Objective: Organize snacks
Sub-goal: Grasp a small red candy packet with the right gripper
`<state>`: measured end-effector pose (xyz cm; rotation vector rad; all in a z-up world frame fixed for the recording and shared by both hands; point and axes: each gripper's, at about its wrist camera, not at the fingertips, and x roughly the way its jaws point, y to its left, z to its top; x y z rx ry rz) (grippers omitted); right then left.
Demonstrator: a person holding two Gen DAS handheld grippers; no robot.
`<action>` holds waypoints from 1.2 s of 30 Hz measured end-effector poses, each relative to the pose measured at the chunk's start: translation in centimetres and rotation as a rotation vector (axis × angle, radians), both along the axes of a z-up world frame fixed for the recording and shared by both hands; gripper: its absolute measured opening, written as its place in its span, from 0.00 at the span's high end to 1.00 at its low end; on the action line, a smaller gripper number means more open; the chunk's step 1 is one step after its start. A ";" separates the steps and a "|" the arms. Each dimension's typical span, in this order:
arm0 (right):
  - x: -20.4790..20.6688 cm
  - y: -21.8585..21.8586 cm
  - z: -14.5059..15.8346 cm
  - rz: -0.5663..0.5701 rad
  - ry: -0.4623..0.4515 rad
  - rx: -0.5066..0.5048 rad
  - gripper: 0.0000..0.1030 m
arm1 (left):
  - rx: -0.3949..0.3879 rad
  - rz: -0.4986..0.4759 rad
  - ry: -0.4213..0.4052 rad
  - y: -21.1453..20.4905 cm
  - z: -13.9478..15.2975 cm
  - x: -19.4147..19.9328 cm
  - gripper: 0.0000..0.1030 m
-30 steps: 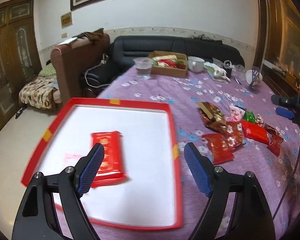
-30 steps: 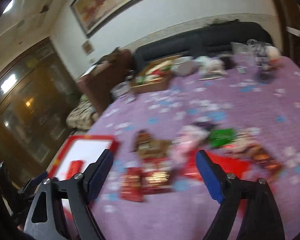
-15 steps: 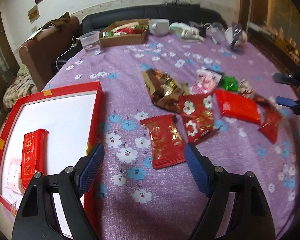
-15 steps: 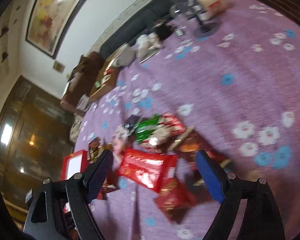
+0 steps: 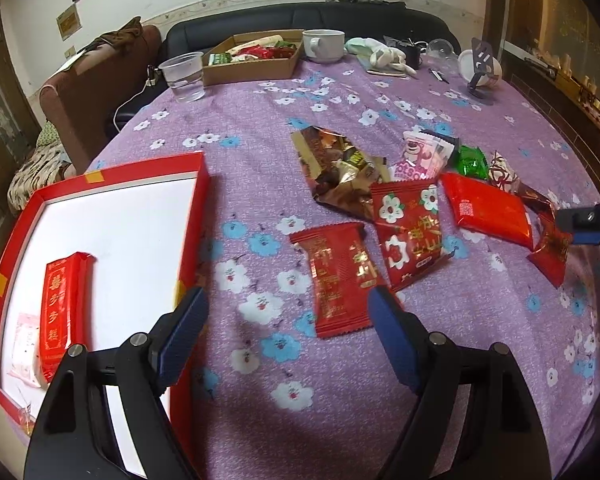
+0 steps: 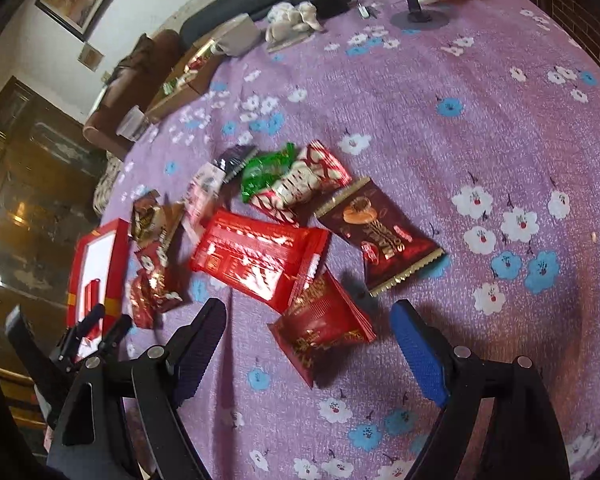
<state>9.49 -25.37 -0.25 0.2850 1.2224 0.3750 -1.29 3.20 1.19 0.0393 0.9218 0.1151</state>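
**Both grippers now heading for the snack pile**

The left gripper point(image 5: 284, 332) is swinging off the red tray point(image 5: 196, 208) it was hovering over a second ago, and is now aiming at the loose packets mid-table. Its jaws are spread wide, holding nothing. The tray is sitting at the left of the frame with a long red bar point(image 5: 62, 312) lying in it and a pale pink packet point(image 5: 24, 344) beside that, so the last drop-off looks done to me.

Right in front of the jaws, lower centre of the frame, a flat red packet point(image 5: 338, 276) is lying on the purple floral tablecloth point(image 5: 260, 128), probably the next pick.

The right gripper point(image 6: 308, 344) is also spread wide and empty. Compared with half a second back, it's getting closer to the pile, with a small dark-red pouch point(image 6: 324, 324) sitting between its fingers in the lower middle of its view (not touching yet, as far as I can tell). A bigger red wrapper point(image 6: 260, 260) is overlapping it just above.
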 end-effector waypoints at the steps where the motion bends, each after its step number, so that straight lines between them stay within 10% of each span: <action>1: -0.1 0.2 -0.2 0.002 0.004 -0.003 0.16 | 0.001 -0.005 0.005 -0.2 -0.2 0.3 0.20; 7: -0.8 5.2 -0.9 0.085 -0.062 -0.159 0.20 | -0.030 -0.002 0.031 -0.9 -1.6 2.1 0.20; 12: -1.3 6.9 -0.9 0.062 -0.163 -0.301 0.56 | -0.060 0.008 -0.007 -0.5 -1.8 2.5 0.28; 23: -0.9 6.1 -0.9 0.131 -0.127 -0.104 0.90 | -0.080 -0.067 -0.057 -0.1 -1.1 1.5 0.68; 36: -1.6 3.3 1.0 0.164 -0.066 0.015 0.60 | -0.100 -0.363 0.058 -3.3 -0.8 -3.5 0.69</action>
